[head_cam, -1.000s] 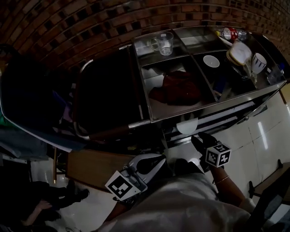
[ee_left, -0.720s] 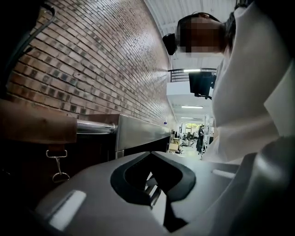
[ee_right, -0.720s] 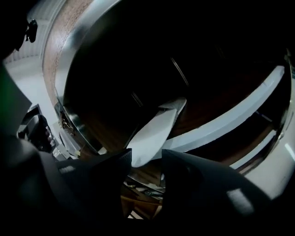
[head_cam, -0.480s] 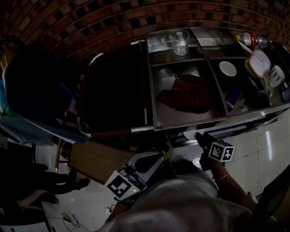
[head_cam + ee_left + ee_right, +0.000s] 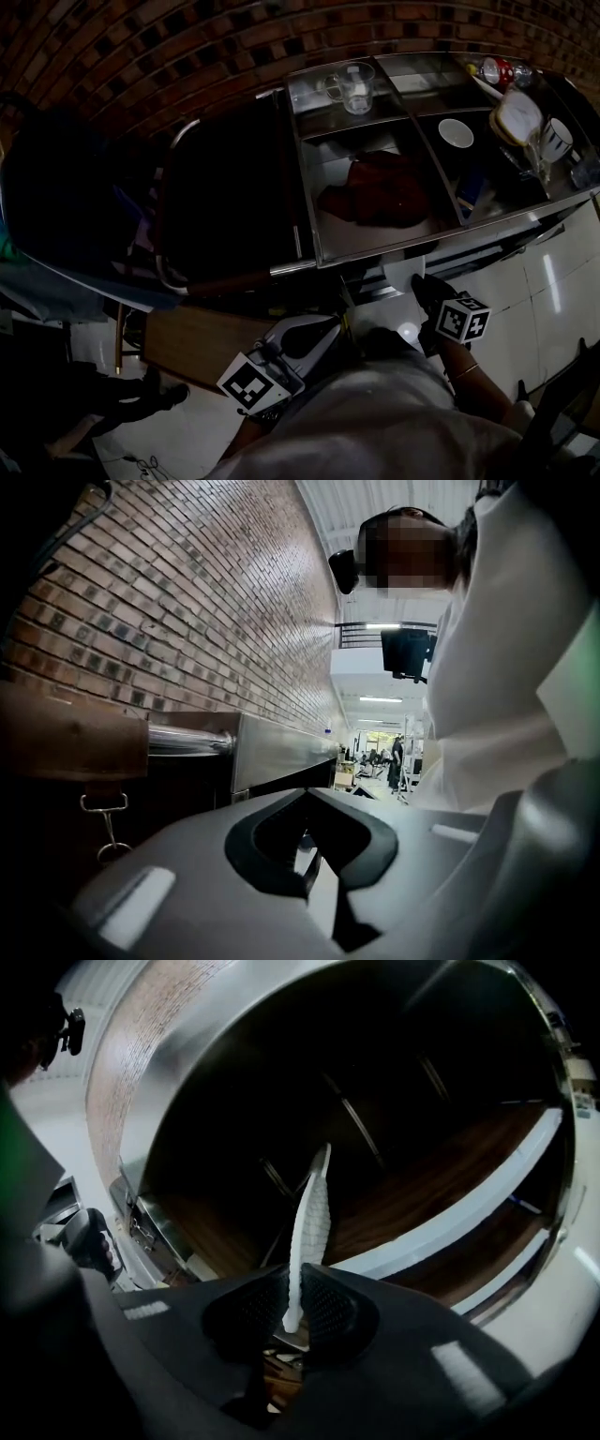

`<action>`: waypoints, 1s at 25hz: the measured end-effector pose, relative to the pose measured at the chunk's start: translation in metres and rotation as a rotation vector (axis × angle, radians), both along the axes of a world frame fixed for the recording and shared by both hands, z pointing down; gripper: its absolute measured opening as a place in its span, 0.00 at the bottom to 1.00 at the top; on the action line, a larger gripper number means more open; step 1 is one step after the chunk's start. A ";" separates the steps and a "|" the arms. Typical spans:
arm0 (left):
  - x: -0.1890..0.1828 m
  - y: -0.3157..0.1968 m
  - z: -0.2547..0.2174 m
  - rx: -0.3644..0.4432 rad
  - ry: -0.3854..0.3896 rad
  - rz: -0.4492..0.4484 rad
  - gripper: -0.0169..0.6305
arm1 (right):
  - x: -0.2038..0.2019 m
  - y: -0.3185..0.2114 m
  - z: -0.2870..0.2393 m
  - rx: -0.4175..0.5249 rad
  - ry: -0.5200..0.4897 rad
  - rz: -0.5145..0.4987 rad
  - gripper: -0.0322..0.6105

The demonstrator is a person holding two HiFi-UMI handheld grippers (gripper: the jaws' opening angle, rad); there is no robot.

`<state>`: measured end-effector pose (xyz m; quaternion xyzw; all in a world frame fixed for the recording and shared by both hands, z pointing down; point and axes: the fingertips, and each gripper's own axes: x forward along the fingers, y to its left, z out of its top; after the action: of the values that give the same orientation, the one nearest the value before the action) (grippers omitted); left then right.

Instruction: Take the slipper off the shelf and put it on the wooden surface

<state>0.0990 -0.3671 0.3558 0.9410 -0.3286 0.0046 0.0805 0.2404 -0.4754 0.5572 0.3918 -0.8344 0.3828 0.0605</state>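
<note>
The white slipper (image 5: 311, 1213) shows edge-on as a thin ribbed strip rising from between my right gripper's (image 5: 292, 1312) jaws, which are closing with their pads pressed on its lower end. In the head view the right gripper (image 5: 419, 289) is under the steel cart's front edge, with the slipper (image 5: 405, 274) pale at its tip. Behind it is the cart's dark lower shelf (image 5: 422, 1185) with a wood-toned floor. My left gripper (image 5: 323, 330) hangs close to my body, shut and holding nothing, beside a brown wooden surface (image 5: 187, 342). In its own view the left gripper (image 5: 314, 855) points along the cart's side.
The steel cart top (image 5: 309, 202) carries a glass mug (image 5: 352, 86), a dark red cloth (image 5: 375, 187), a white bowl (image 5: 456, 132) and cups at the far right. A brick wall (image 5: 187, 56) runs behind. A wooden push handle (image 5: 66, 747) is at the left. White floor tiles (image 5: 553, 272) lie to the right.
The right gripper has drawn slightly back toward me from under the cart, with the white slipper at its tip. The left gripper has stayed put.
</note>
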 end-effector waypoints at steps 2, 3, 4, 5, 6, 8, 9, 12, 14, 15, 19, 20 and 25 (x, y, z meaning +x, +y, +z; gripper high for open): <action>-0.002 0.006 -0.001 -0.007 0.016 0.031 0.02 | 0.005 0.015 -0.007 -0.004 0.012 0.034 0.11; -0.003 0.008 -0.002 -0.010 0.024 0.049 0.02 | 0.008 0.024 -0.010 -0.006 0.019 0.051 0.11; -0.003 0.011 -0.002 -0.012 0.033 0.070 0.02 | 0.011 0.033 -0.015 -0.006 0.024 0.068 0.11; -0.004 0.015 -0.004 -0.013 0.040 0.094 0.02 | 0.013 0.043 -0.019 -0.005 0.026 0.088 0.11; -0.004 0.019 -0.005 -0.011 0.045 0.120 0.02 | 0.017 0.054 -0.025 -0.001 0.026 0.111 0.11; -0.004 0.027 -0.008 -0.005 0.054 0.170 0.02 | 0.023 0.075 -0.037 0.010 0.028 0.154 0.11; -0.004 0.030 -0.010 -0.002 0.061 0.193 0.02 | 0.026 0.086 -0.044 0.014 0.030 0.173 0.11; -0.001 0.038 -0.009 -0.009 0.073 0.288 0.02 | 0.034 0.124 -0.057 0.012 0.032 0.246 0.11; 0.006 0.042 -0.004 -0.003 0.058 0.370 0.02 | 0.036 0.153 -0.059 0.004 0.024 0.294 0.11; 0.011 0.044 -0.003 0.010 0.055 0.406 0.02 | 0.037 0.168 -0.059 0.002 0.020 0.309 0.11; 0.035 0.059 -0.015 0.048 0.099 0.491 0.02 | 0.042 0.213 -0.066 0.038 0.040 0.332 0.11; 0.043 0.065 -0.019 0.050 0.108 0.505 0.02 | 0.045 0.221 -0.071 0.058 0.051 0.334 0.11; 0.073 0.105 -0.030 0.035 0.097 0.562 0.02 | 0.049 0.255 -0.087 0.144 0.088 0.308 0.11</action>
<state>0.1720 -0.2619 0.3263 0.9956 -0.0505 -0.0241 0.0755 0.2899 -0.2208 0.4699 0.5348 -0.7862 0.3095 0.0092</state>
